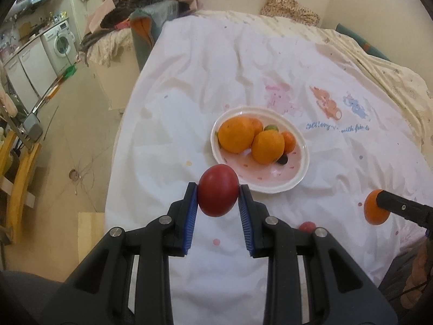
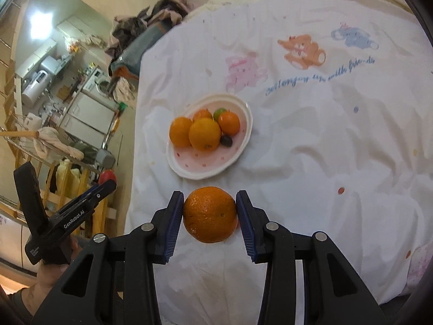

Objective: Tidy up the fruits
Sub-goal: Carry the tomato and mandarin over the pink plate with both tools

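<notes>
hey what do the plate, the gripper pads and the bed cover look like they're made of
Plate: glossy white with pink dots, looks like ceramic or melamine; hard to say which. Pads: blue, ribbed, matte, probably rubber. Bed cover: soft white woven fabric, judging by its creases and printed bears.

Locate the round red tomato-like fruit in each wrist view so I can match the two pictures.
Left wrist view: the round red tomato-like fruit sits centre-low, clamped between the left gripper pads.
Right wrist view: it shows only as a red patch at the left edge, behind the left gripper's tip.
Shared landmark: the white oval plate of oranges on the bedspread.
</notes>
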Motion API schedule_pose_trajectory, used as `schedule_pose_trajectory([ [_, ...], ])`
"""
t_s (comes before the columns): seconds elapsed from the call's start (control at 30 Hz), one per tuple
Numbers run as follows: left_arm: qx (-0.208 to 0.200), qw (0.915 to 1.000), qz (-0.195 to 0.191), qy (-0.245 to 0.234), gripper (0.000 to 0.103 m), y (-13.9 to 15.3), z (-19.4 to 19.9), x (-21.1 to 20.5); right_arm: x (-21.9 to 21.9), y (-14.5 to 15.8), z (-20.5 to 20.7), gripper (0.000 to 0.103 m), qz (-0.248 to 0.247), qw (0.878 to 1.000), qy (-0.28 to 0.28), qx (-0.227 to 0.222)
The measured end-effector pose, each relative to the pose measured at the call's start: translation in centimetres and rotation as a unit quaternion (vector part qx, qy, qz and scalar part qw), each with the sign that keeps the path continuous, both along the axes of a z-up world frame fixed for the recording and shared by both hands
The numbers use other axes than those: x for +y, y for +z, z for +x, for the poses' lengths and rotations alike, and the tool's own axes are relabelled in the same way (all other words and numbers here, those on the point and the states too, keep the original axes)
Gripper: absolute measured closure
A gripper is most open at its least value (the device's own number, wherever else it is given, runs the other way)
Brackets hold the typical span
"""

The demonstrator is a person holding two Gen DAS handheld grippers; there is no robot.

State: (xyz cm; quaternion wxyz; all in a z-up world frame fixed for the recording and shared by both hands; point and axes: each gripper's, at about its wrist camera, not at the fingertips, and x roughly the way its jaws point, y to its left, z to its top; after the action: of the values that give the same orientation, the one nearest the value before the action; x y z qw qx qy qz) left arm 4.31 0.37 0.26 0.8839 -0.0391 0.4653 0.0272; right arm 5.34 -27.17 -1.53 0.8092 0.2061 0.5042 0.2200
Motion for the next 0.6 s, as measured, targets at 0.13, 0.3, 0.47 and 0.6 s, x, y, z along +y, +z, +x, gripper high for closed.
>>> schedule_pose_trajectory([
  [0.13, -0.003, 0.9999, -0.01, -0.004, 0.077, 1.2, 0.9, -0.2, -1.0, 1.0, 1.0, 0.061, 0.03, 0.999, -0.021, -0.013],
  [0.3, -0.006, 0.9998, -0.013, -0.015, 0.077, 2.0, 2.6, -0.8, -1.2, 2.0, 2.8, 0.061, 0.037, 0.998, -0.032, -0.027],
  [0.47, -0.01, 0.9996, -0.004, -0.028, 0.077, 2.2, 4.7, -1.4, -0.6, 2.1, 5.0, 0.061, 0.039, 0.998, -0.03, -0.027],
  [0.6, -0.008, 0.9995, -0.008, -0.028, 0.077, 2.0, 6.1, -1.2, -0.4, 1.6, 6.8, 0.061, 0.045, 0.998, -0.026, -0.017],
])
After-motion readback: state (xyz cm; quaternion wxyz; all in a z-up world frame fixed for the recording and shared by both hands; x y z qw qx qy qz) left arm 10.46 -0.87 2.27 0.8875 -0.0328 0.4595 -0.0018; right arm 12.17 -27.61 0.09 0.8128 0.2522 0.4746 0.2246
